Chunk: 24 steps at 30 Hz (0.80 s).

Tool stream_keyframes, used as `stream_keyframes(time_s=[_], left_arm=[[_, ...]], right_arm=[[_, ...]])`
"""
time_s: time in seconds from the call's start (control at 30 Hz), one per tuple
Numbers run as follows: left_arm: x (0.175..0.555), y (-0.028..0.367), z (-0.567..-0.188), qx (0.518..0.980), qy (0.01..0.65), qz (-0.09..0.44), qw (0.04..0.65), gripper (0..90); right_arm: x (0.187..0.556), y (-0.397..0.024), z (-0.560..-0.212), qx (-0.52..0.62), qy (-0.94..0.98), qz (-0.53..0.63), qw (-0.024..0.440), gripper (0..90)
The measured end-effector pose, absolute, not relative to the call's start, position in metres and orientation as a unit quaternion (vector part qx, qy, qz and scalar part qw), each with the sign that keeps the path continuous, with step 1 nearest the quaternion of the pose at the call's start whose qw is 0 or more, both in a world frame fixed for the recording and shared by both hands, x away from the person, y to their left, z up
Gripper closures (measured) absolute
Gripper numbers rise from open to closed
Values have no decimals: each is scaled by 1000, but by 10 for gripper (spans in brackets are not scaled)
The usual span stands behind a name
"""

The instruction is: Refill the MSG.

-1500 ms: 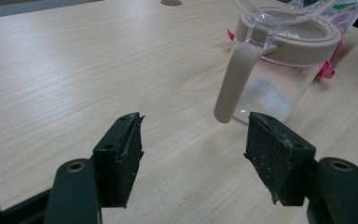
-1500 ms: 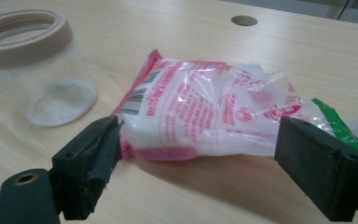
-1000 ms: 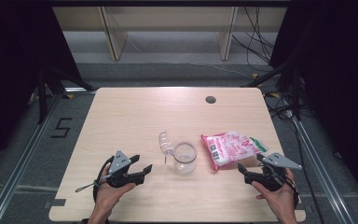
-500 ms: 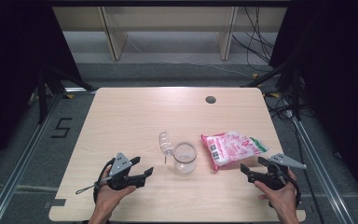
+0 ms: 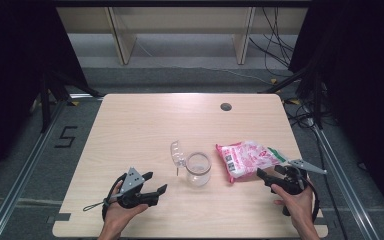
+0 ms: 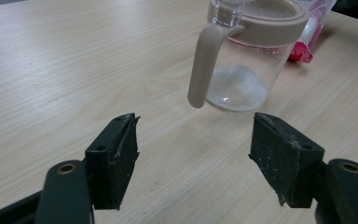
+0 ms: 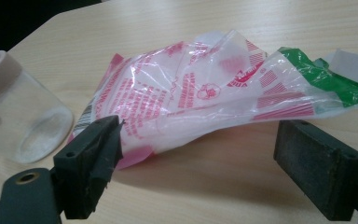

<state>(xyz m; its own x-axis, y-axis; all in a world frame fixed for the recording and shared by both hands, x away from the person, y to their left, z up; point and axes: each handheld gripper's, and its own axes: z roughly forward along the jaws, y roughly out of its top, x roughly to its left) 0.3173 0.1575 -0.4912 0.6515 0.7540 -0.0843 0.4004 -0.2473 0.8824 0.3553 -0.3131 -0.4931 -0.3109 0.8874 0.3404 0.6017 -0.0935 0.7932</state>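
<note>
Beside jar (image 6: 249, 56), left gripper view: beige latch (image 6: 201, 65).

Bare wood all round, two obstacles near the middle

The far half and left side of the pale wooden desk (image 5: 145, 125) lie open. A clear glass jar with a beige rim (image 5: 198, 169), its flipped-open lid (image 5: 177, 154) just left of it, and a crumpled pink-and-white plastic bag (image 5: 247, 157) stand close together, with a narrow gap between jar and bag.
</note>
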Motion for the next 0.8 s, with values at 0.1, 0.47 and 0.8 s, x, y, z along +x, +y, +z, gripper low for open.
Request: stream_keyframes(time_s=[0.1, 0.47, 0.8], left_arm=[[317, 157, -492, 768, 377, 182, 485, 313], [317, 156, -493, 767, 378, 182, 485, 313], [317, 156, -493, 771, 375, 183, 481, 314]], right_arm=[[362, -314, -494, 557, 670, 465, 155, 165], [375, -301, -497, 585, 646, 469, 145, 188], [388, -300, -500, 588, 641, 462, 172, 268]])
